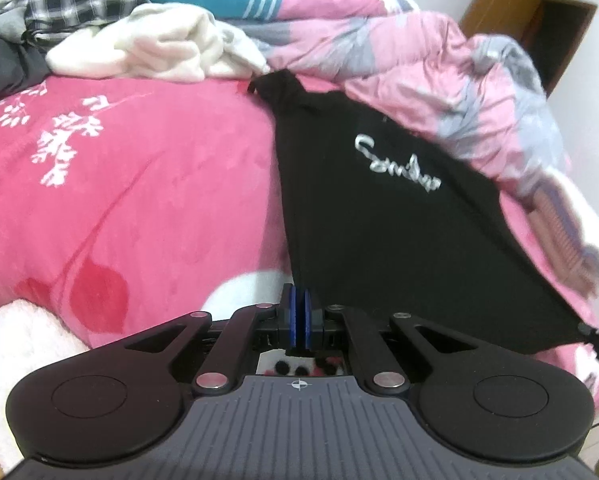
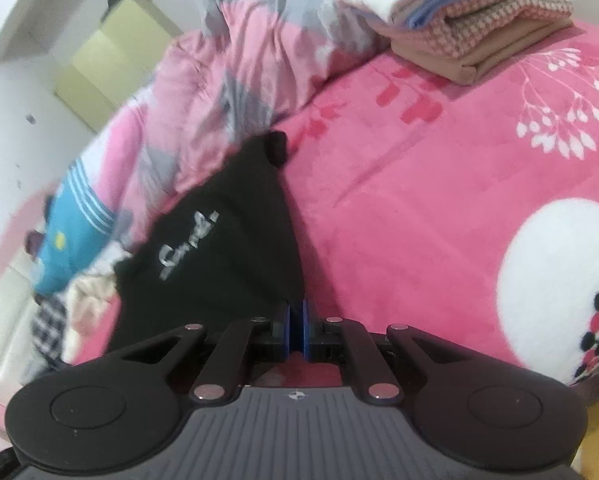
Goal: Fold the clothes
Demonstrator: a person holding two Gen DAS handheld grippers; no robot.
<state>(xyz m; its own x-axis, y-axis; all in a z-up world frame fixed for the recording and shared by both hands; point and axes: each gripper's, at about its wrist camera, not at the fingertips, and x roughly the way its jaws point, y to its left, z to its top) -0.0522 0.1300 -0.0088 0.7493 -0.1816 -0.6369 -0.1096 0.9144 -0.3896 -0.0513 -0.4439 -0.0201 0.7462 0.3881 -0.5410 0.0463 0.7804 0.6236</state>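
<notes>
A black garment [image 1: 399, 216] with a white script logo is stretched taut above the pink bedspread [image 1: 147, 184]. My left gripper [image 1: 299, 294] is shut on its near left corner, blue pads pressed together on the cloth. The garment's other near corner runs to the right edge of the left wrist view, where the tip of the right gripper [image 1: 597, 336] pinches it. In the right wrist view the same black garment [image 2: 227, 248] hangs to the left, and my right gripper [image 2: 295, 310] is shut on its corner. The far end of the garment lies bunched against the quilt.
A rumpled pink and grey quilt [image 1: 439, 76] borders the garment. Unfolded clothes, a cream piece [image 1: 155, 48] and a checked one [image 1: 71, 0], are heaped at the back left. A stack of folded clothes [image 2: 471, 20] sits on the bedspread [image 2: 419, 184]. A wooden door [image 1: 511, 4] stands beyond.
</notes>
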